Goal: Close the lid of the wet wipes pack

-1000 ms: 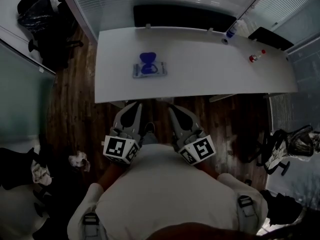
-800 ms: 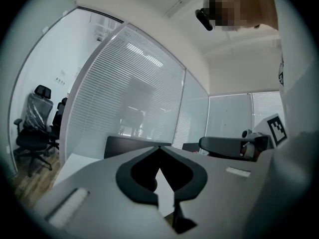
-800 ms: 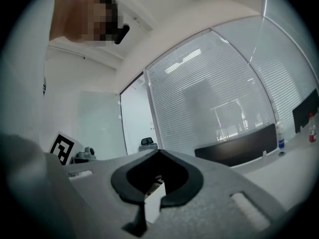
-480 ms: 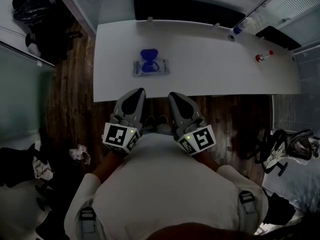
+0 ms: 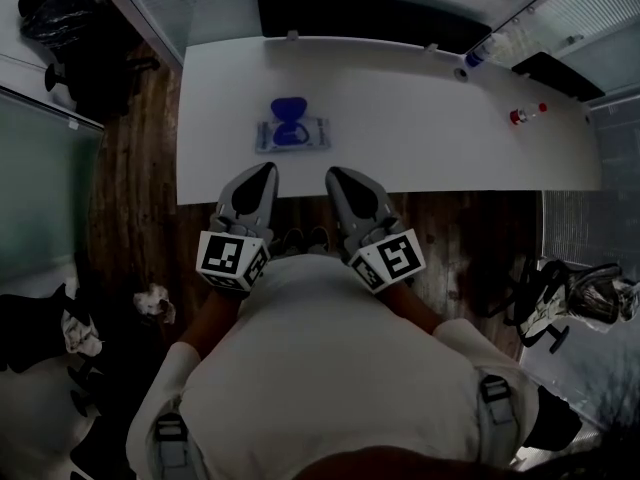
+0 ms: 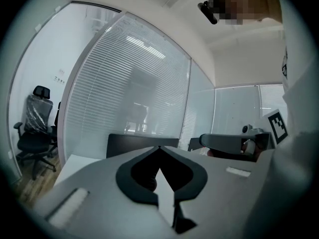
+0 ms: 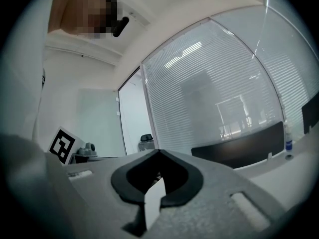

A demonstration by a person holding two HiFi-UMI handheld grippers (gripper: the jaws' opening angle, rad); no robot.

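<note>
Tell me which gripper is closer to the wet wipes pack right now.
Left, slightly. The left gripper hangs at the near edge of the table, in line with the wet wipes pack; the right gripper, beside it, lies just past the pack's right end.

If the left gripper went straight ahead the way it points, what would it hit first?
Probably the dark panel beyond the table: the left gripper points roughly level, seemingly above the wipes pack, though height is unclear.
</note>
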